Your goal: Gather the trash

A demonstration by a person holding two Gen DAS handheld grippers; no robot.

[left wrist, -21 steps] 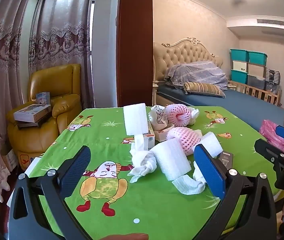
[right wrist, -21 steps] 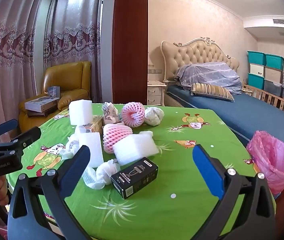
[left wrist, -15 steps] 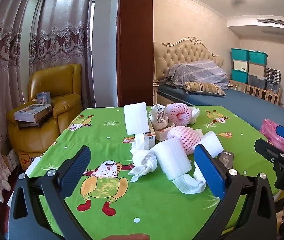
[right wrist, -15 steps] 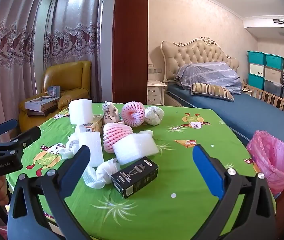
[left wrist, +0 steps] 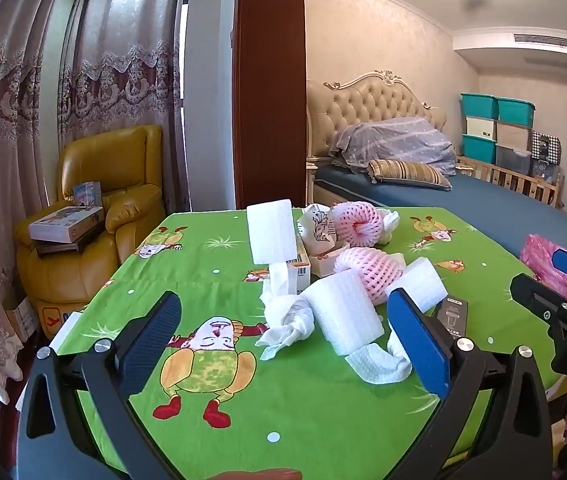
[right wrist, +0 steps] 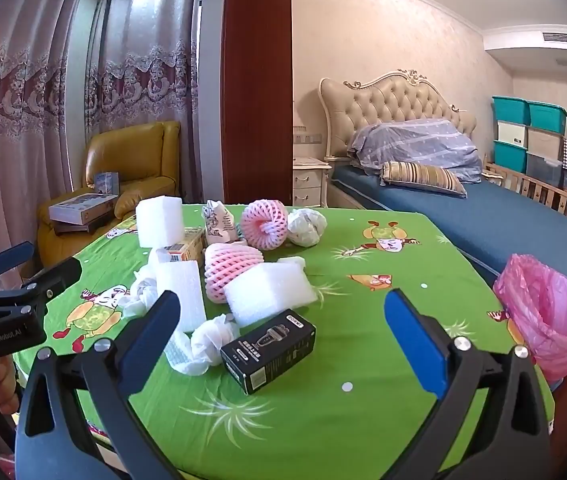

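A heap of trash lies mid-table on the green cartoon cloth: white foam blocks, pink fruit nets, crumpled white tissues, a black box and a small carton. A pink bin bag hangs at the table's right edge. My left gripper is open and empty, hovering before the heap. My right gripper is open and empty, with the black box between its fingers' line of sight.
A yellow armchair with boxes stands left beyond the table. A bed and stacked teal bins are at the back right. A dark wooden pillar rises behind the table.
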